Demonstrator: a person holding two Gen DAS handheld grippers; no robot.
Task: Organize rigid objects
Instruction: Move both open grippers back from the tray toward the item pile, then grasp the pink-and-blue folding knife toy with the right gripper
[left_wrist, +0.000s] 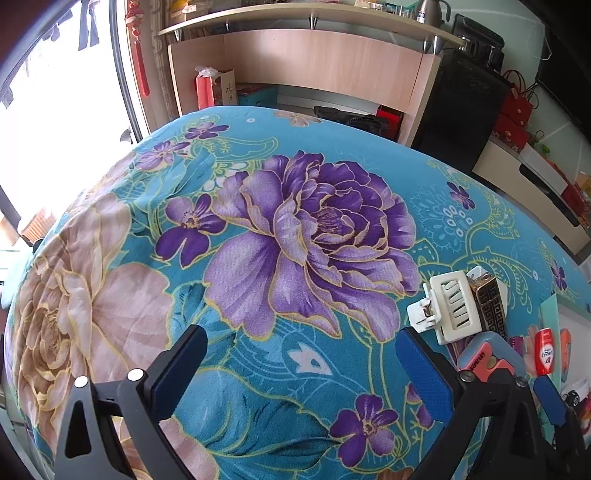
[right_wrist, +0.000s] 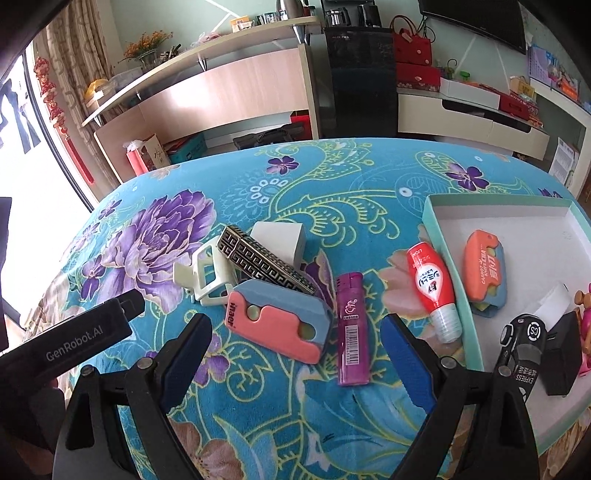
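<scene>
Through my left wrist camera, my left tongs (left_wrist: 299, 373) stand wide apart with nothing between them, above the floral-clothed counter (left_wrist: 258, 155). At three o'clock a white hair claw (left_wrist: 448, 308) touches a gold-patterned harmonica (left_wrist: 489, 304); just below them, at four o'clock, sits a pink-and-blue case (left_wrist: 487, 360), partly hidden by my tongs.

Through my right wrist camera, my right tongs (right_wrist: 295, 343) are likewise spread apart and empty. The pink-and-blue case (right_wrist: 277, 319) lies between the tips, a purple lighter (right_wrist: 351, 330) just beside it. At eleven o'clock the hair claw (right_wrist: 205, 277), the harmonica (right_wrist: 264, 260) and a white block (right_wrist: 279, 240) crowd together. A red tube (right_wrist: 434, 286) leans on the rim of a teal tray (right_wrist: 445, 258) at three o'clock; inside the tray lie an orange case (right_wrist: 484, 267) and a black toy car (right_wrist: 519, 349). The left tongs' black body (right_wrist: 70, 339) enters at nine o'clock.
</scene>
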